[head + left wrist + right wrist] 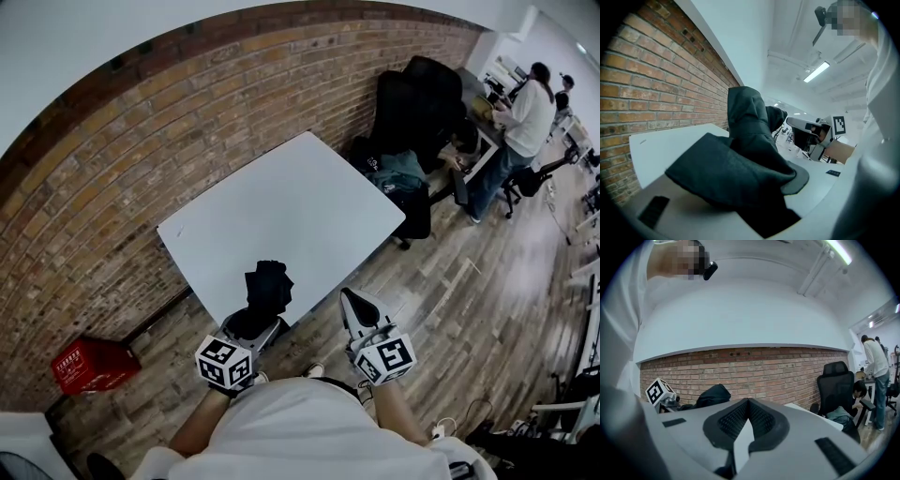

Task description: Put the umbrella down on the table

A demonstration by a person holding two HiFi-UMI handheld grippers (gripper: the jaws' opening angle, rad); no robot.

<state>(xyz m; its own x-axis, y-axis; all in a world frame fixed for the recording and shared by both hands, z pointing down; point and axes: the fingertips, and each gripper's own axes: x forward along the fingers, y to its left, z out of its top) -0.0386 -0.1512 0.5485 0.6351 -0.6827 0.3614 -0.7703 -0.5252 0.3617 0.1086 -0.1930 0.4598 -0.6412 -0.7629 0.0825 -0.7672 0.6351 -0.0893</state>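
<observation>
A folded black umbrella (269,281) sticks up out of my left gripper (255,319), which is shut on its lower part. In the head view it hangs over the near edge of the white table (300,197); whether it touches the top I cannot tell. Its dark fabric (750,159) fills the left gripper view, with the table top behind it. My right gripper (357,302) is beside it on the right, shut and holding nothing. In the right gripper view its tips (748,403) meet, and the umbrella (712,394) shows to the left.
A brick wall (141,141) runs behind the table. A red crate (92,364) stands on the wooden floor at the left. Black office chairs (422,103) and a bag (398,173) crowd the table's far right corner, and a person (527,117) stands at a desk beyond.
</observation>
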